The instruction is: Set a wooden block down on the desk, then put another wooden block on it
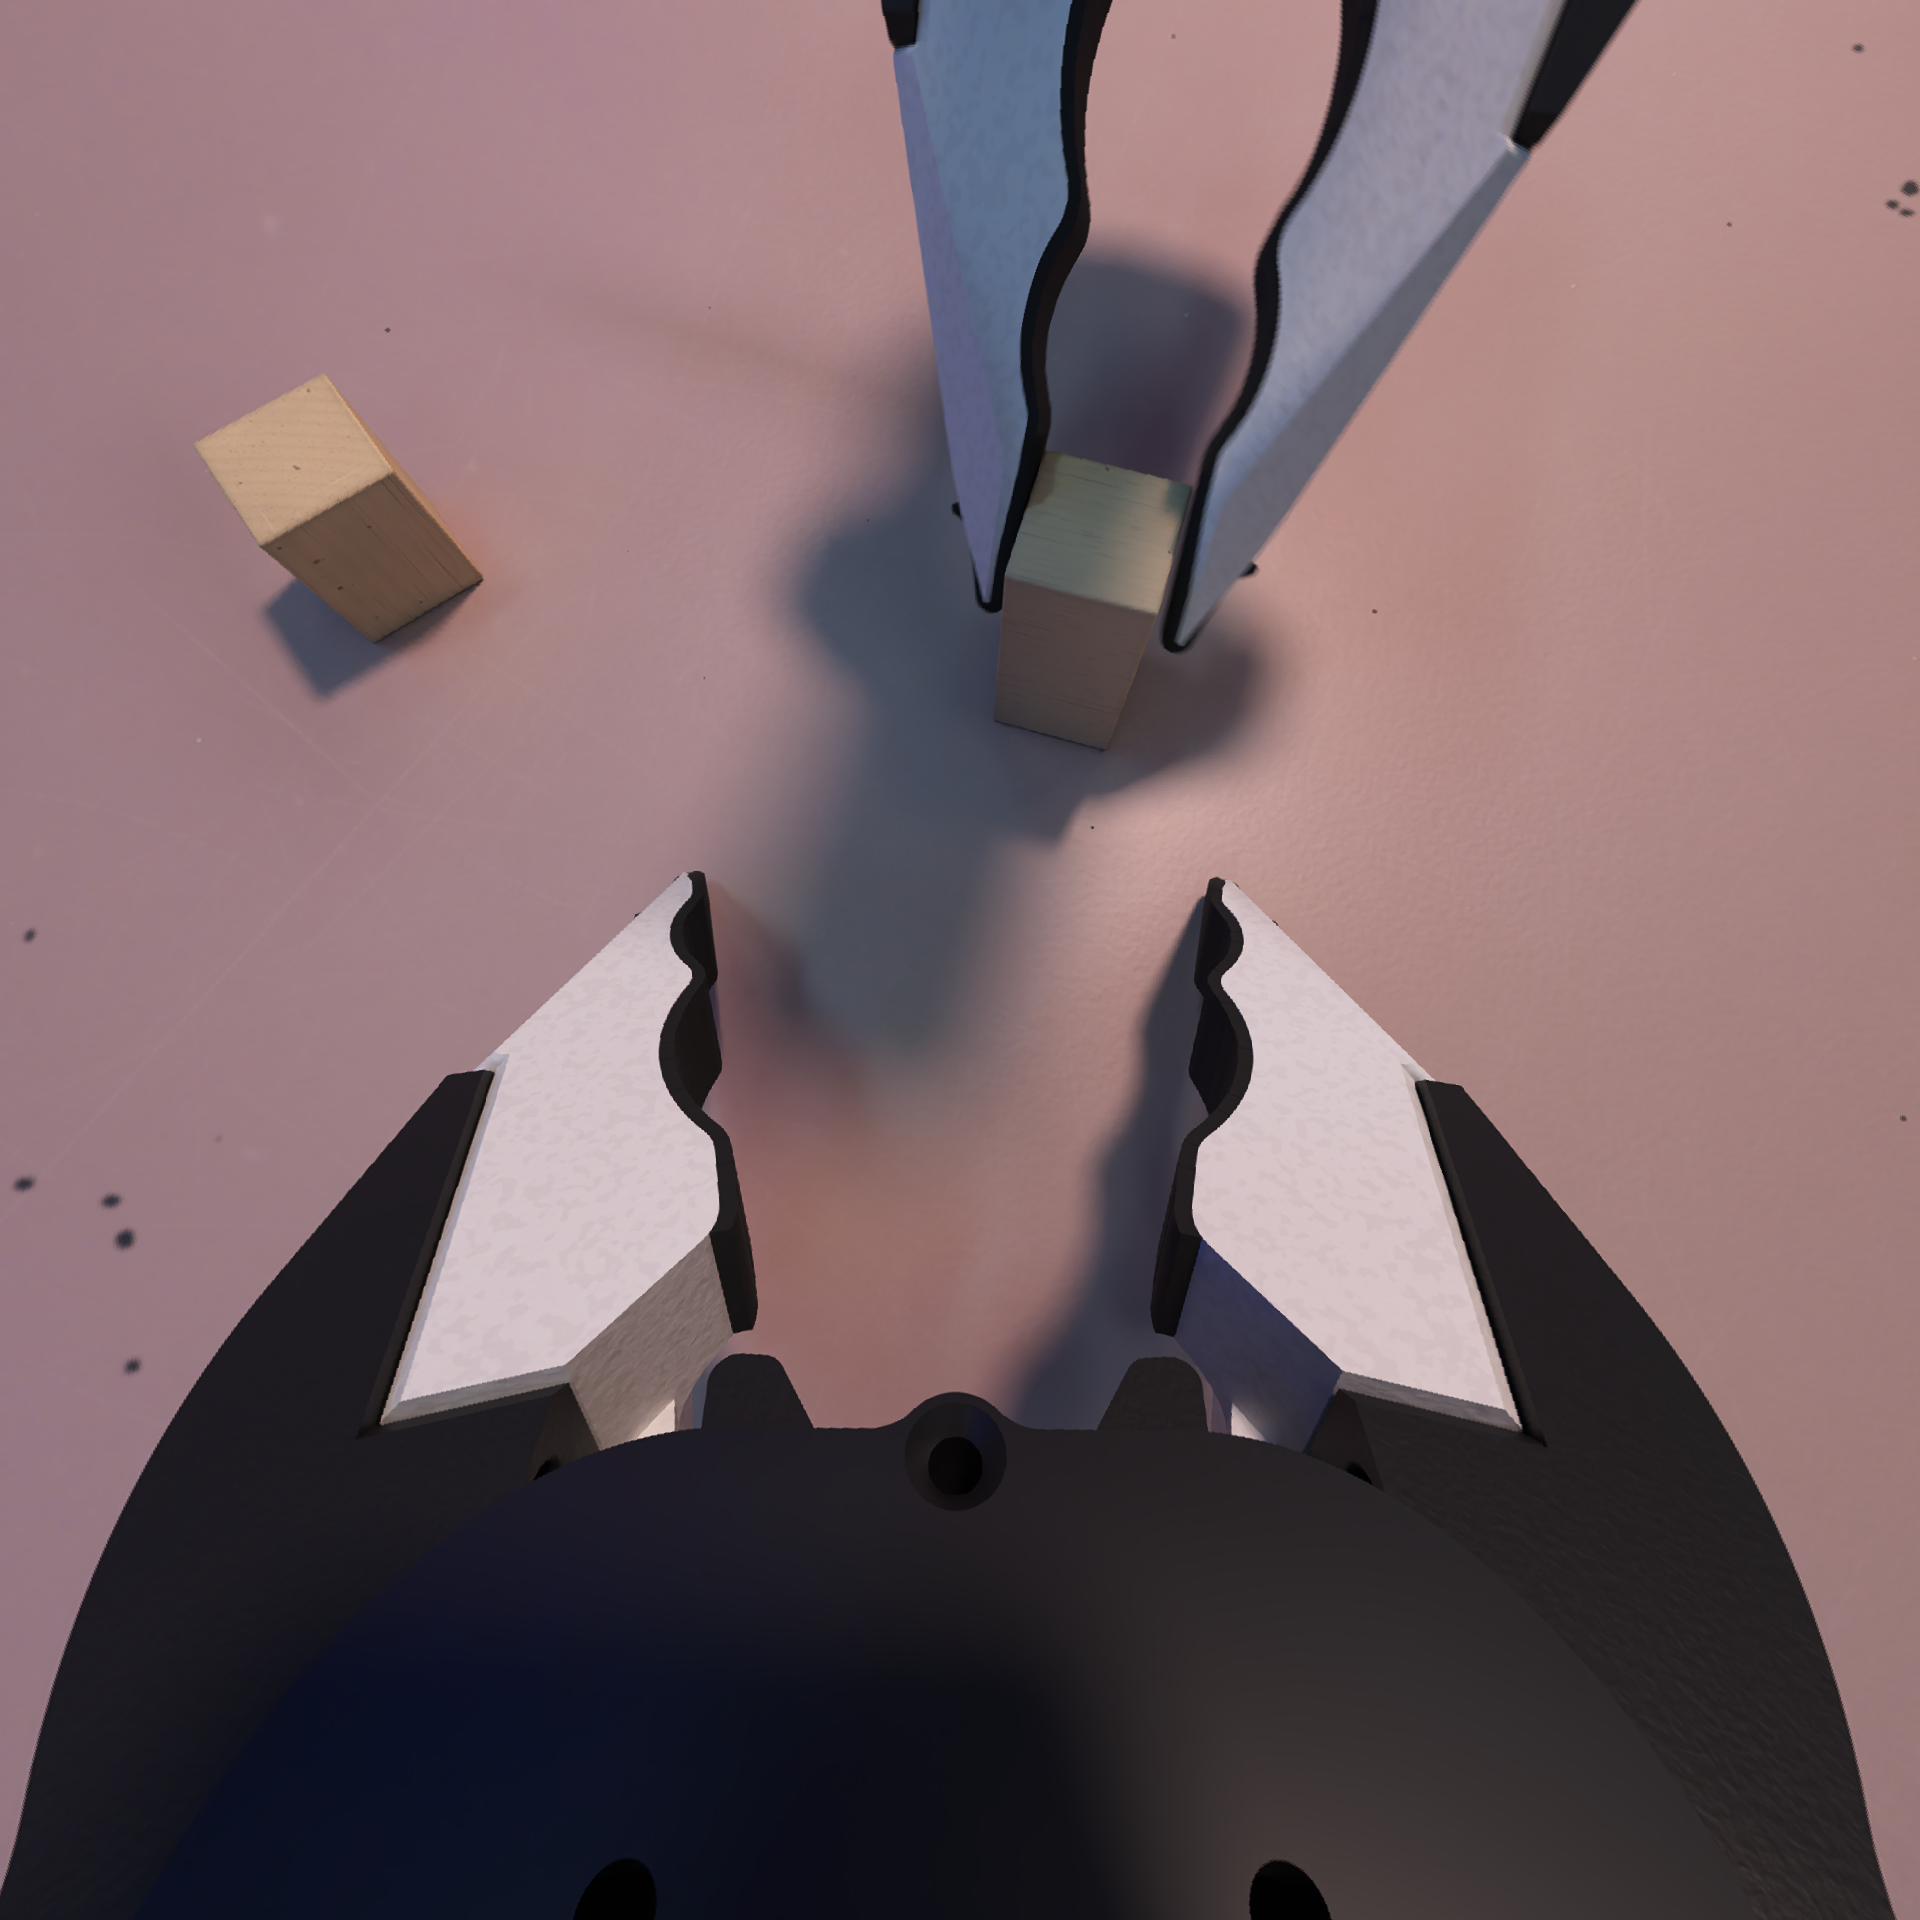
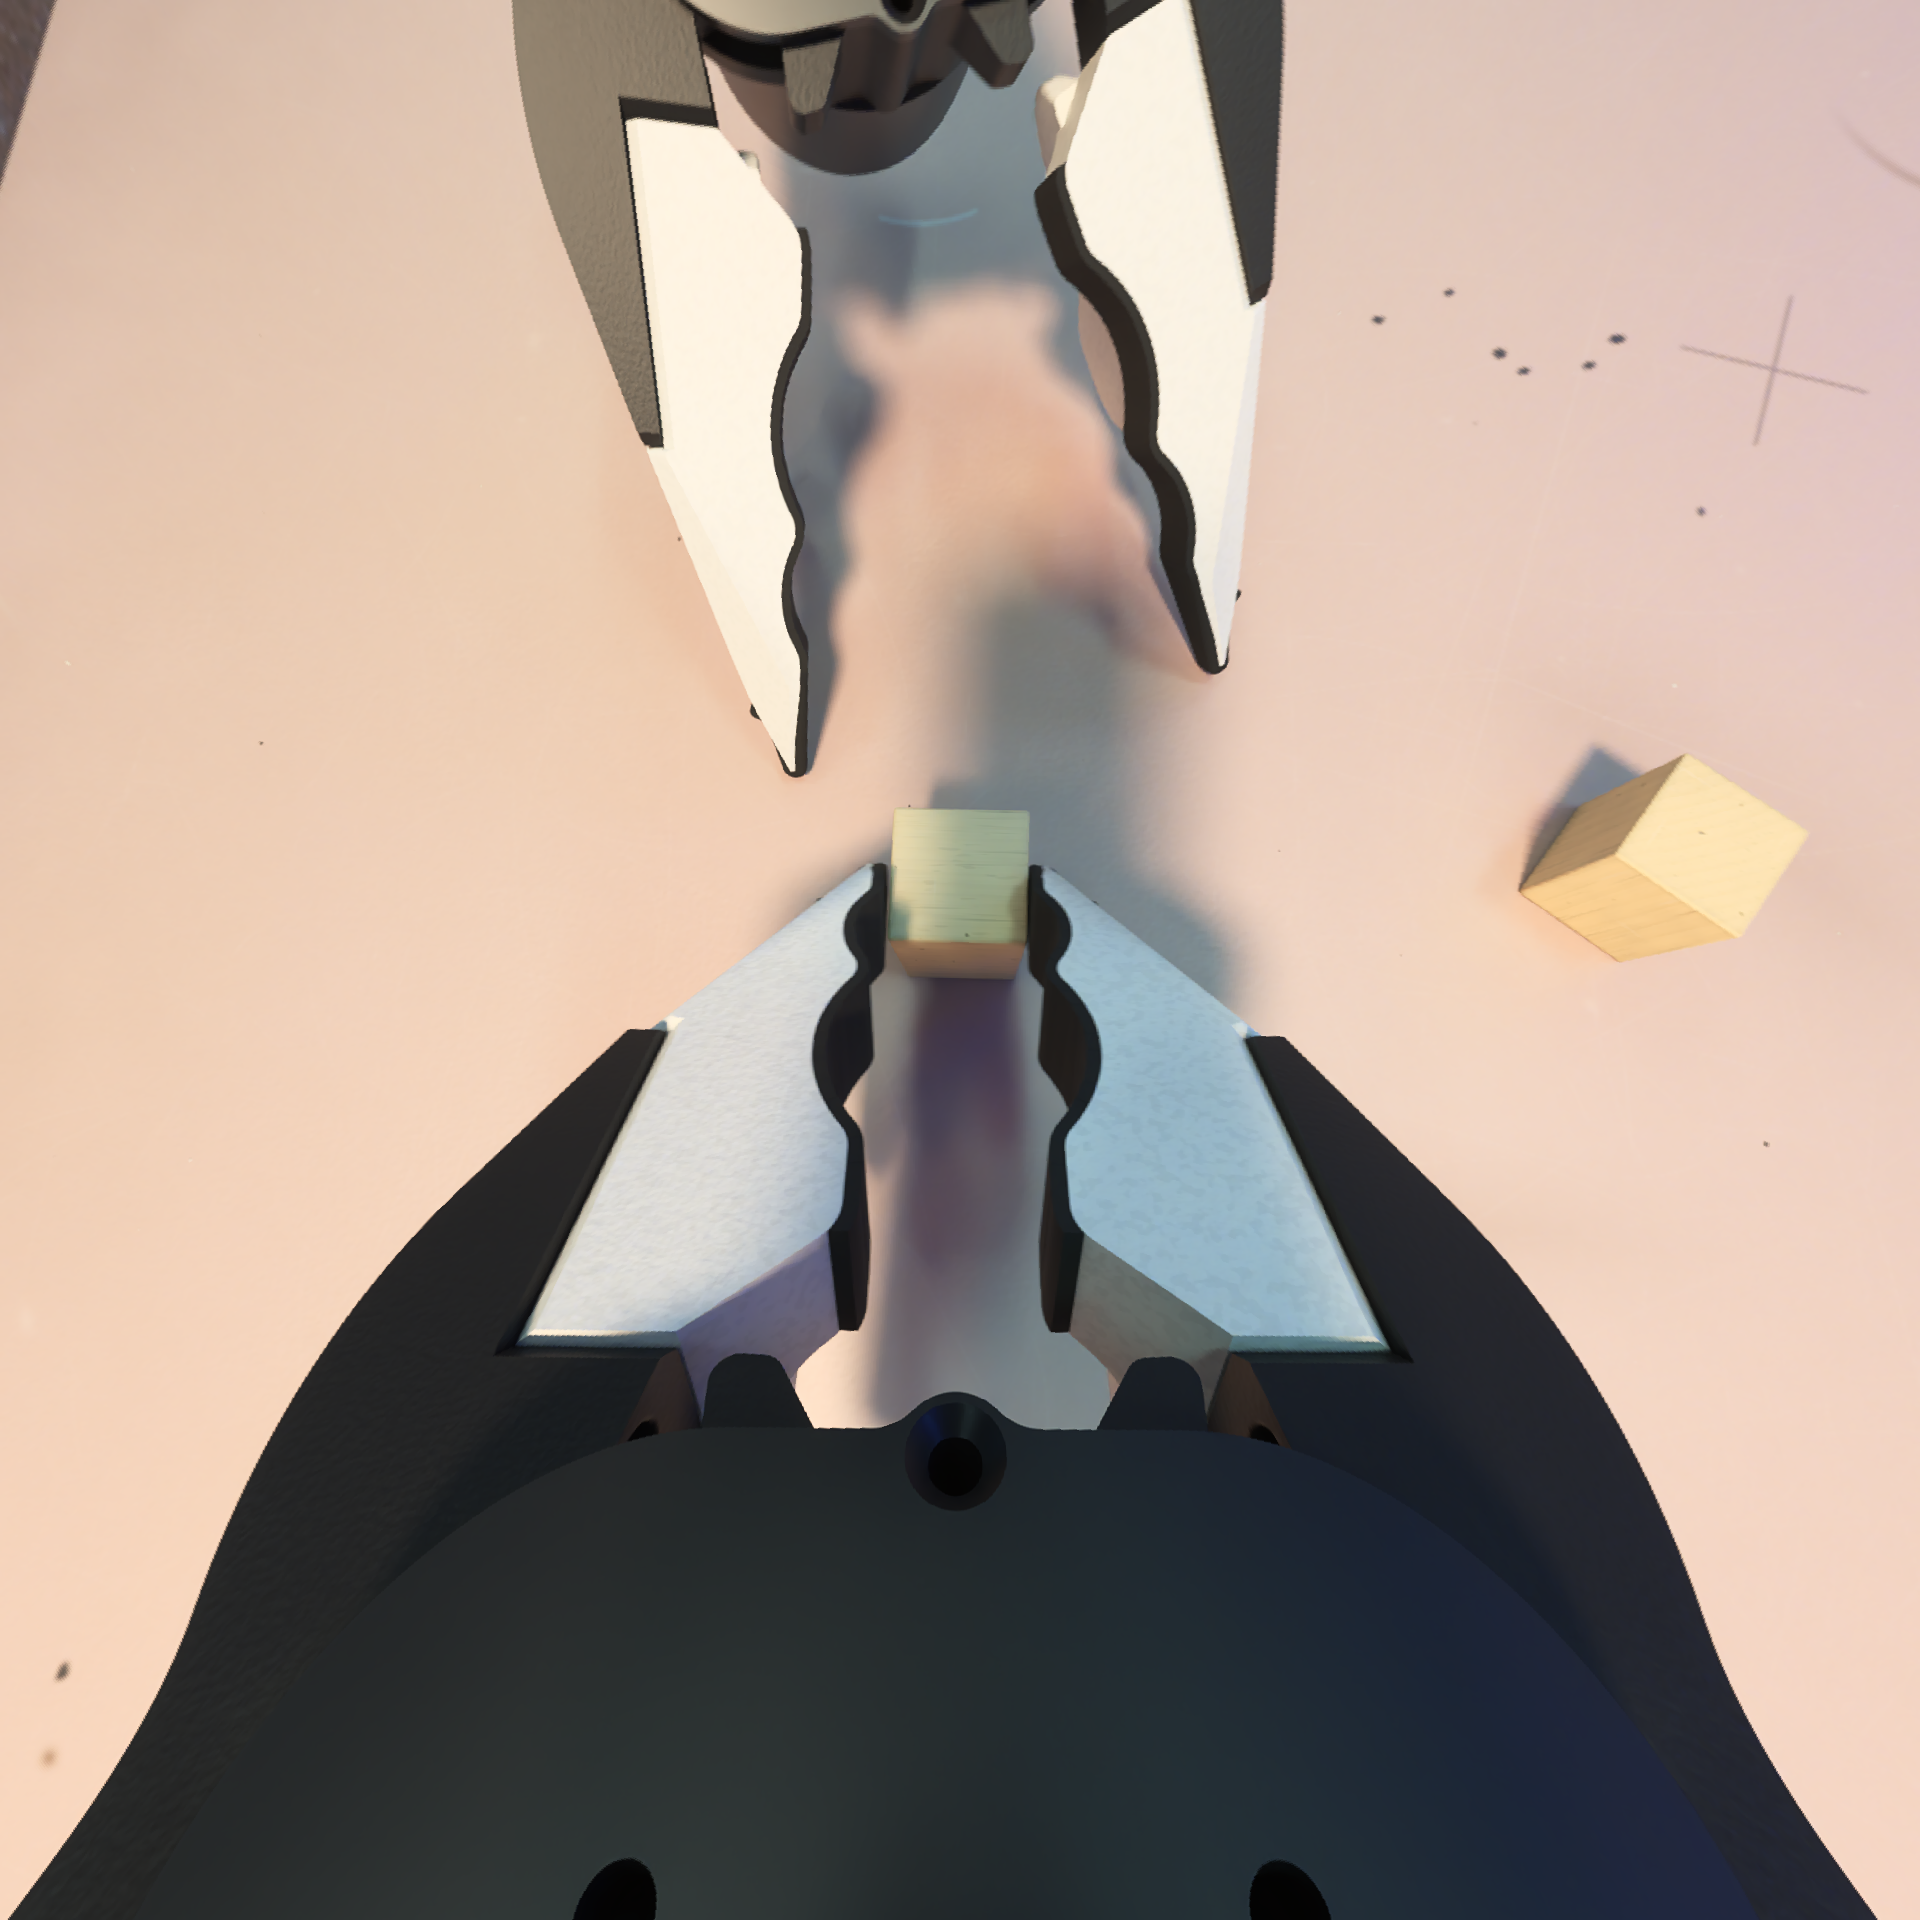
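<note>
A pale wooden block (image 2: 958, 894) stands upright between the fingertips of my right gripper (image 2: 958, 878), which is shut on its upper part. In the left wrist view the same block (image 1: 1086, 613) reaches down to the pink desk (image 1: 1558, 831), with my right gripper (image 1: 1086, 623) coming down from the top of that view. I cannot tell whether the block touches the desk. A second wooden block (image 1: 332, 509) lies free on the desk to the left; it also shows in the right wrist view (image 2: 1662, 873). My left gripper (image 1: 956, 888) is open and empty, short of the held block and facing it (image 2: 1003, 717).
The desk carries small dark specks (image 1: 114, 1216) and a faint cross mark (image 2: 1771, 369). The desk's edge shows at the far left of the right wrist view (image 2: 16, 94). The two grippers face each other closely, tips a short way apart.
</note>
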